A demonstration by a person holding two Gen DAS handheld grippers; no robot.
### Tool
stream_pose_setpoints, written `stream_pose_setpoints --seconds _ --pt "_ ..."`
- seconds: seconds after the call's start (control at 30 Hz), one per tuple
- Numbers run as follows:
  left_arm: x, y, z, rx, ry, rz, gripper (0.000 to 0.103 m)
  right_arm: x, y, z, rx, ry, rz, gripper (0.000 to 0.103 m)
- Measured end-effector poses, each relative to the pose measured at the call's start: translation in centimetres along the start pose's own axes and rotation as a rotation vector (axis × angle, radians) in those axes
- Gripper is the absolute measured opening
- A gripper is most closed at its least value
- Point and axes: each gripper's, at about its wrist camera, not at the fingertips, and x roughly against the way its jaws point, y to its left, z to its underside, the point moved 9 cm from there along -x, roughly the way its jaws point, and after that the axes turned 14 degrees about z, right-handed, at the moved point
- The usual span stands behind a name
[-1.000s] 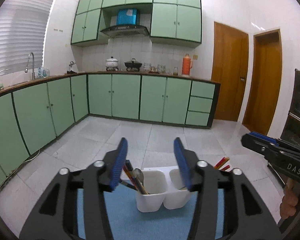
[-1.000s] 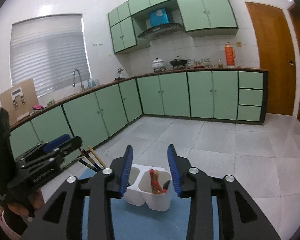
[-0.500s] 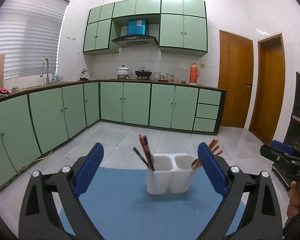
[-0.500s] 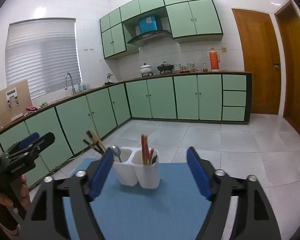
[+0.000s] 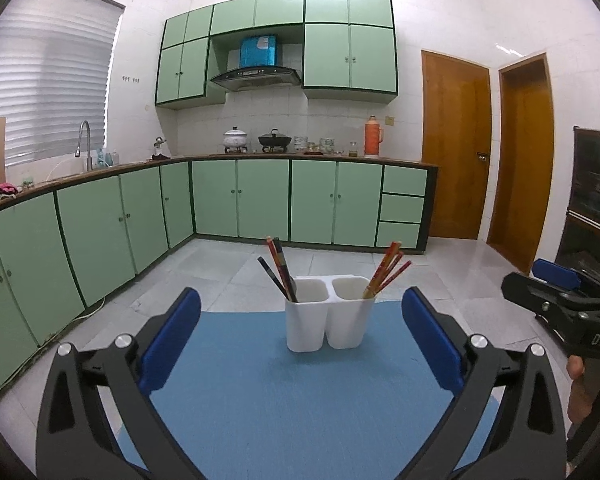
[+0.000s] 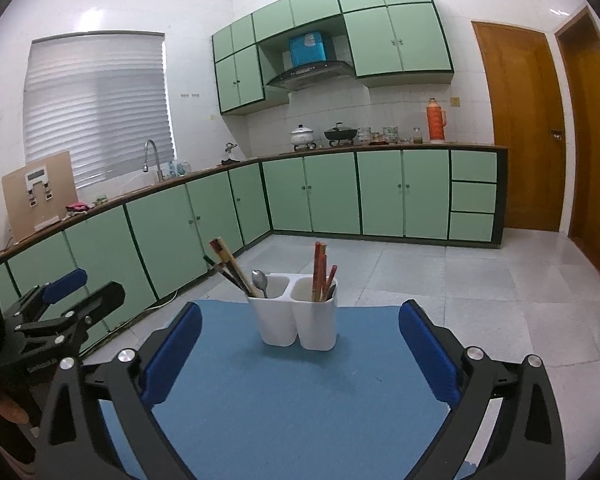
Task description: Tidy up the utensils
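A white two-compartment holder (image 5: 326, 324) stands upright on a blue mat (image 5: 300, 408). Its left cup holds dark chopsticks (image 5: 278, 270), its right cup red chopsticks (image 5: 388, 268). In the right wrist view the holder (image 6: 296, 320) also shows a metal spoon (image 6: 260, 280) in the left cup. My left gripper (image 5: 301, 296) is well back from the holder, its jaws opening wide with nothing between them. My right gripper (image 6: 300, 309) is likewise back, its jaws opening and empty. Each gripper shows at the edge of the other's view, the right gripper (image 5: 540, 284) and the left gripper (image 6: 88, 288).
The mat lies on a table over a pale tiled floor (image 5: 340, 264). Green cabinets (image 5: 260, 200) run along the left and back walls under a counter with a sink tap (image 5: 85, 140), pots and an orange flask (image 5: 374, 136). Two wooden doors (image 5: 456, 148) are at the right.
Both grippers have drawn back from the holder and their jaws have spread from partly closed to wide. The holder now looks smaller and farther off, with all utensils left standing in it.
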Motion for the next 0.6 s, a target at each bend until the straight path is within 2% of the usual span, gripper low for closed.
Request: stream_pose_setpoints --seconds 0.6 --pt "4.3 -1.3 -0.5 -0.012 -0.041 -0.009 0.098 4.1 1.7 -0.3 0.028 -0.048 -0.027 0.097"
